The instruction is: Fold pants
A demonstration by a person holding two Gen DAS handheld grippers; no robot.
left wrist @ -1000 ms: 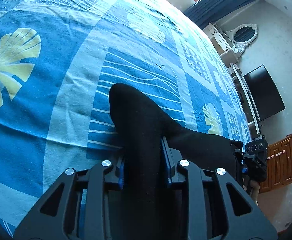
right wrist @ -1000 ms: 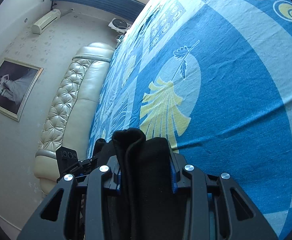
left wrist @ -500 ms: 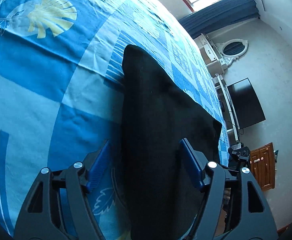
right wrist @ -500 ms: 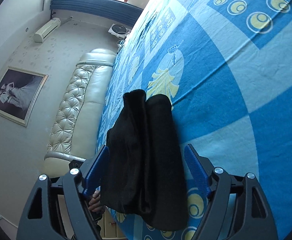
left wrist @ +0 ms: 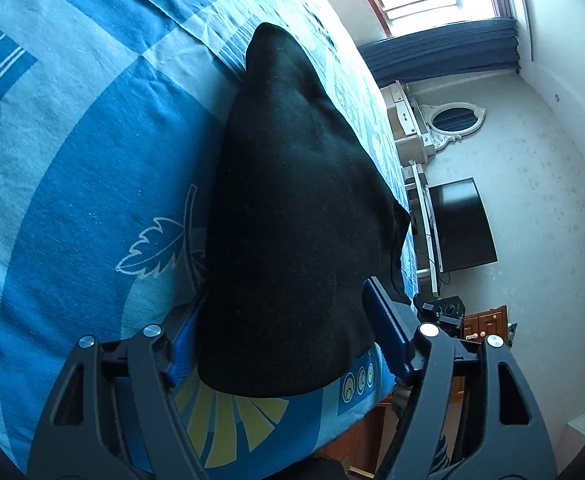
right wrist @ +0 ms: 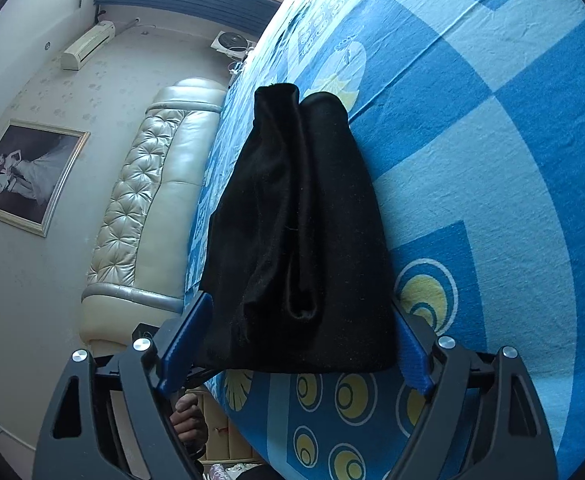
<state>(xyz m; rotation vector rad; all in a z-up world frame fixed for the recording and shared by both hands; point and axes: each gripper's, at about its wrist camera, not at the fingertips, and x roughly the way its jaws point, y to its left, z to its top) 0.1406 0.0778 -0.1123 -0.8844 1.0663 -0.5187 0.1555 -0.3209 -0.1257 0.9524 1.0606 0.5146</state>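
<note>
Blue pads line the fingers (left wrist: 386, 326) of the left gripper (left wrist: 284, 332), and the black pants (left wrist: 292, 216) lie between them. The left fingers are closing a little at this moment, but they stand apart. The right pad is clear of the cloth; on the left pad the edge of the cloth comes very near, and I cannot tell if it touches. The fabric rests flat on the bed and is not lifted.

In the right wrist view the right gripper (right wrist: 296, 344) has its fingers (right wrist: 186, 334) spread wide, and they are also closing slightly. The folded pants (right wrist: 300, 220) fill the space between them. The cloth edges come close to both blue pads, but the pads do not squeeze it.

The pants are a dark bundle folded in layers, with a long crease running along its length in the right wrist view. The bundle lies near the edge of the bed, on a bedsheet (left wrist: 72, 160) with blue and pale blue blocks, leaf drawings and yellow circles (right wrist: 426, 294).

Beyond the bed, the left wrist view shows a black television (left wrist: 462, 224), an oval mirror (left wrist: 452, 118) and dark blue curtains (left wrist: 440, 56) under a bright window. The right wrist view shows a padded cream headboard (right wrist: 148, 208), a framed picture (right wrist: 24, 172) and an air conditioner (right wrist: 88, 44) on the wall. A hand (right wrist: 188, 420) of the person shows below the bed edge.
</note>
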